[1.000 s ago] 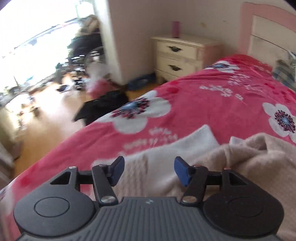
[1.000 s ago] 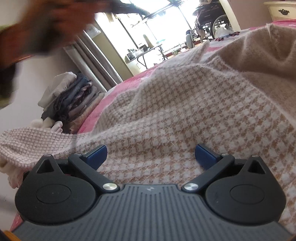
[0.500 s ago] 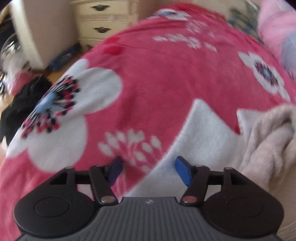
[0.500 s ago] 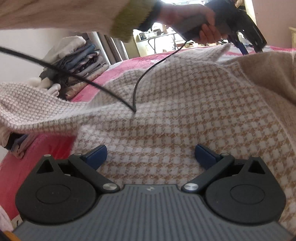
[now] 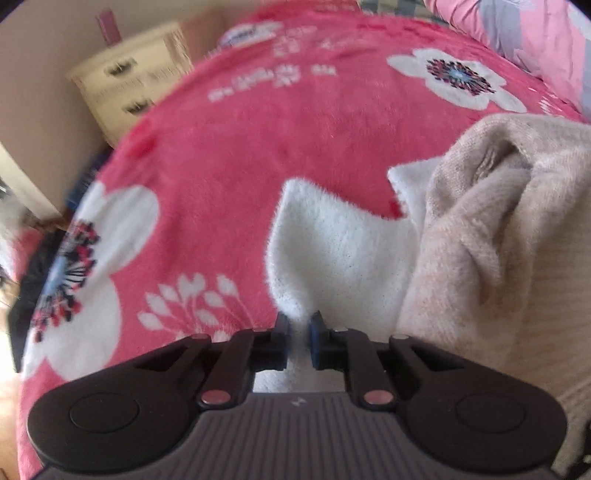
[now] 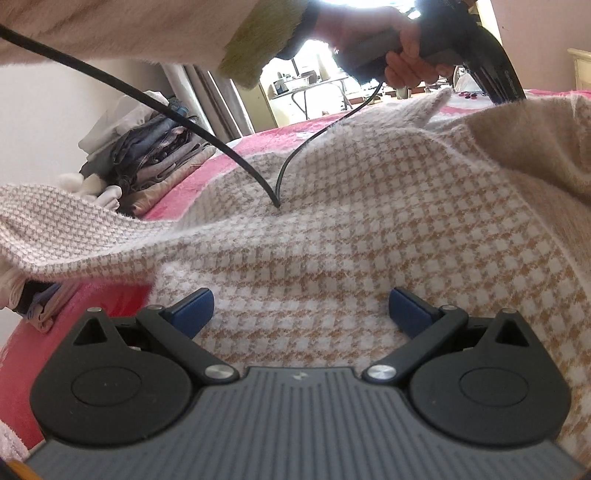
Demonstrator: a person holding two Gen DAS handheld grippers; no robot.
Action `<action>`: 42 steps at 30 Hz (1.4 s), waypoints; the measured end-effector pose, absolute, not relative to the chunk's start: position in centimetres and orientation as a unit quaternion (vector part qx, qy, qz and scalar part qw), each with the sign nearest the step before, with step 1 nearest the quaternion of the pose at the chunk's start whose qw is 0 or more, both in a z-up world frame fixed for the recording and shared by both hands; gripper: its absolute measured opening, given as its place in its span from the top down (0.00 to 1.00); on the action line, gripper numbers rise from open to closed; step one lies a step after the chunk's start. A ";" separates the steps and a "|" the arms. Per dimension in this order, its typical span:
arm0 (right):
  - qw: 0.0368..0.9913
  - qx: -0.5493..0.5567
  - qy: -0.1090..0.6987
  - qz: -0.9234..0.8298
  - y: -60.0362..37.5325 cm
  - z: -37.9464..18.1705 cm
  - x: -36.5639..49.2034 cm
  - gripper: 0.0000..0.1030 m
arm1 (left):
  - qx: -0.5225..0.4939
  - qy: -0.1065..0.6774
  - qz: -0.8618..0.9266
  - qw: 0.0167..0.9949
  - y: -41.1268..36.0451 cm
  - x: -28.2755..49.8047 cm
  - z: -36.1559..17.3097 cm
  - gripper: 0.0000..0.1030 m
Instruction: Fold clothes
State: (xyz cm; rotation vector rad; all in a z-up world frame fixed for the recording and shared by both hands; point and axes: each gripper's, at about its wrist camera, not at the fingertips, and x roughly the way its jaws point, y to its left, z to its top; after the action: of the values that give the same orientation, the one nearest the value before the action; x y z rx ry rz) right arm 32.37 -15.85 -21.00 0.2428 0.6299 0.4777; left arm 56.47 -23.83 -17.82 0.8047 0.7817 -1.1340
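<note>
Bed w/ fuzzy pink floral blanket (image 5: 229,155). Cream two-drawer nightstand (image 5: 129,85) against beige wall (image 5: 40,85), maroon cup (image 5: 108,25) on top. Pink pillows (image 5: 524,33) at head. Opposite side: bright window (image 6: 314,59), grey curtains (image 6: 218,99), stack of folded fabrics (image 6: 159,155).

A cream nightstand (image 5: 129,85) stands beside the pink floral blanket (image 5: 229,155).
</note>
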 end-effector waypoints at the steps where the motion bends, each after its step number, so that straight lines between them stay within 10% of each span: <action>1: 0.916 0.119 0.306 0.232 -15.9 -21.0 32.4 0.01 | 0.359 0.335 -0.501 0.713 -23.4 55.8 -17.5 0.90; 11: 0.915 0.121 0.307 0.232 -15.9 -20.7 32.3 0.01 | 0.362 0.145 -0.355 0.850 -20.5 50.8 -12.1 0.91; 28: 0.918 0.123 0.302 0.226 -15.6 -20.5 31.8 0.01 | 0.462 0.104 -0.177 0.863 -27.9 56.6 -23.3 0.89; 36: 0.917 0.133 0.298 0.229 -15.9 -20.4 32.0 0.01 | 0.341 0.217 -0.208 0.891 -25.1 60.3 -16.6 0.49; 42: 0.917 0.138 0.296 0.231 -16.1 -20.5 32.0 0.01 | 0.236 0.249 -0.204 0.917 -18.6 59.8 -9.9 0.46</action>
State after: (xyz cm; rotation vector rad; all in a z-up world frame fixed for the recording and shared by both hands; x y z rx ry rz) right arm 31.95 -16.05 -20.55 0.2840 0.6083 0.4745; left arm 59.77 -18.59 -9.93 0.4864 0.5126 -0.4200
